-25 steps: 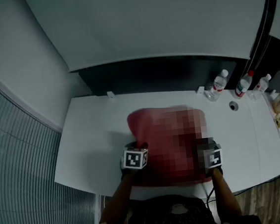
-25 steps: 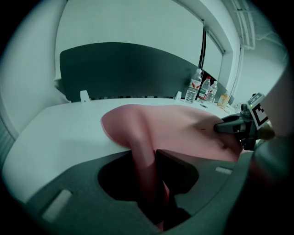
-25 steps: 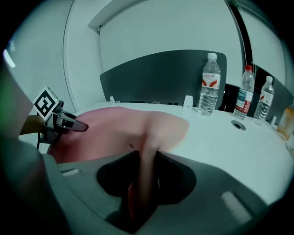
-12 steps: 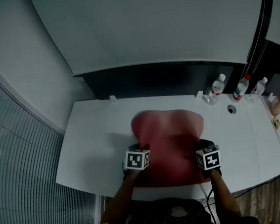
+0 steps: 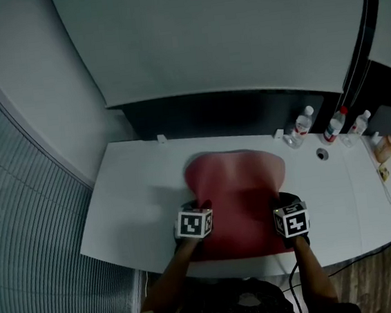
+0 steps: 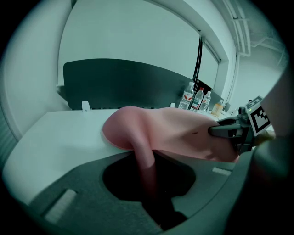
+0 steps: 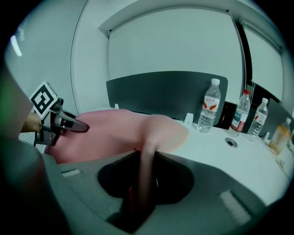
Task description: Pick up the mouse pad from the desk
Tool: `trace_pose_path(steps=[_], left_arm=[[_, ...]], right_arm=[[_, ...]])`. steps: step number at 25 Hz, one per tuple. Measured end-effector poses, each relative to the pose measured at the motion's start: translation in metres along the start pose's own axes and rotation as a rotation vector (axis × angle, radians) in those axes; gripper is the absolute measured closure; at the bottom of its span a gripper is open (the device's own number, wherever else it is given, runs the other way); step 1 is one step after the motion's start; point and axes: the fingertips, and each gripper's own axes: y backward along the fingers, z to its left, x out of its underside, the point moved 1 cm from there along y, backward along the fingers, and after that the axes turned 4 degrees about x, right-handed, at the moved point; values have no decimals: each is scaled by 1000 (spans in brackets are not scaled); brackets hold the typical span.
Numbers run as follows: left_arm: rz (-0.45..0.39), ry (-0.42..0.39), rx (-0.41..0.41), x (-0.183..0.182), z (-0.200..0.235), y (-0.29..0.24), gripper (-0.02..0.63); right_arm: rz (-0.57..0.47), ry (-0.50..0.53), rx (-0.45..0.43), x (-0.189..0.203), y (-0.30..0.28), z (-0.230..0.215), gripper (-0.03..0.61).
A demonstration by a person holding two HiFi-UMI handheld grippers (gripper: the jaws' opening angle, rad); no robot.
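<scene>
Reaching forward and down over the white desk [image 5: 137, 193] with both forearms side by side, left gripper [image 5: 196, 211] and right gripper [image 5: 286, 202] each gripping a near corner of the pink mouse pad [image 5: 236, 183]; near edge lifted, far part lying on the desk. Left jaws just closing further, now narrow and pinching a fold of pad; right jaws narrow, clamped on a fold likewise. Folds running down between the jaws visible only in the gripper views, covered by the marker cubes in the head view; forearms visible only in the head view.
</scene>
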Motion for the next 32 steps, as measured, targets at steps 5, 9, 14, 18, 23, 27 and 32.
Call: trace_pose_path(steps=[5, 9, 14, 18, 23, 27, 32], left_arm=[[-33, 1, -3, -5, -3, 15, 541], [-64, 8, -11, -10, -7, 28, 541], [-99, 4, -10, -16, -12, 44, 541], [-130, 0, -15, -24, -13, 57, 540], [-173, -20, -14, -39, -16, 75, 540], [-223, -45, -8, -56, -18, 95, 540], [-276, -84, -10, -79, -22, 119, 540]], right_arm=[[-27, 2, 10, -11, 13, 7, 483], [-43, -9, 26, -18, 28, 8, 483], [-70, -21, 40, -24, 44, 12, 482], [-101, -15, 53, -34, 57, 16, 482], [-171, -19, 60, -54, 77, 24, 482], [-203, -31, 87, -66, 92, 30, 482], [-252, -28, 114, -88, 112, 37, 482]])
